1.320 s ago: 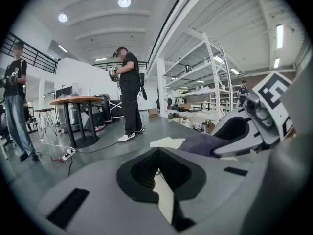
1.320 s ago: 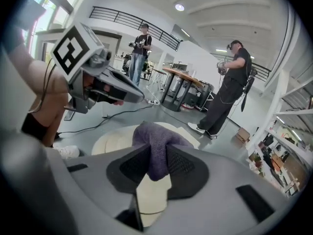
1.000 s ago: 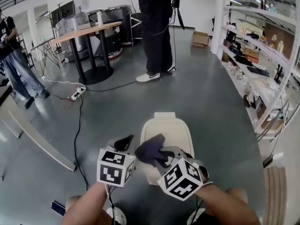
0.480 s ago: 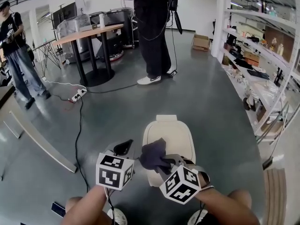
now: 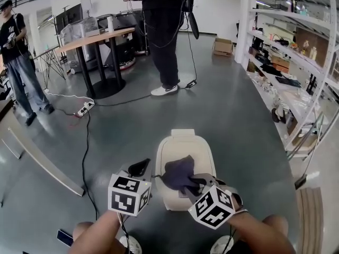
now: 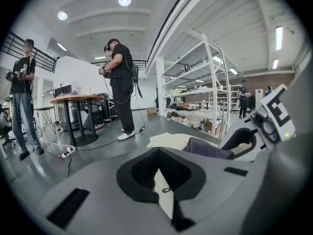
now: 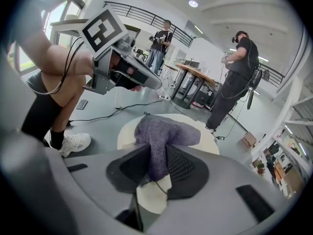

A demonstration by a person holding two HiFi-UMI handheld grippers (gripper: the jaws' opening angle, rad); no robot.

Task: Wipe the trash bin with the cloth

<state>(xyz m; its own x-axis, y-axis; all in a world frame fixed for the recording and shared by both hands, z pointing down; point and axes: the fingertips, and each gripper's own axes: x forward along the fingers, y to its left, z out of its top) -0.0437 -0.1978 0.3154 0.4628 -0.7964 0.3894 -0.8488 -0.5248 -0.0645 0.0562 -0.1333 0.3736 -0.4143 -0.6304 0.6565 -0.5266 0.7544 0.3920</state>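
A cream trash bin (image 5: 185,144) with a closed lid stands on the grey floor right in front of me. A dark purple cloth (image 5: 179,172) lies on the lid, and my right gripper (image 5: 186,186) is shut on it. In the right gripper view the cloth (image 7: 166,131) bunches out of the right gripper (image 7: 156,155) over the bin lid (image 7: 128,131). My left gripper (image 5: 139,167) hovers at the bin's left edge, shut on nothing. In the left gripper view its jaws (image 6: 157,155) meet at the tips, with the lid (image 6: 168,140) and cloth (image 6: 205,148) beyond.
A person in black (image 5: 161,36) stands behind the bin, and another person (image 5: 16,62) is at far left. A round table (image 5: 98,36), a power strip with cable (image 5: 85,108), a long board (image 5: 42,163) and a phone (image 5: 64,237) are at left. Shelving (image 5: 296,89) lines the right.
My right gripper has slid the cloth from the lid's left side toward its middle. The left gripper stays beside the bin. The person in black has shifted slightly left.
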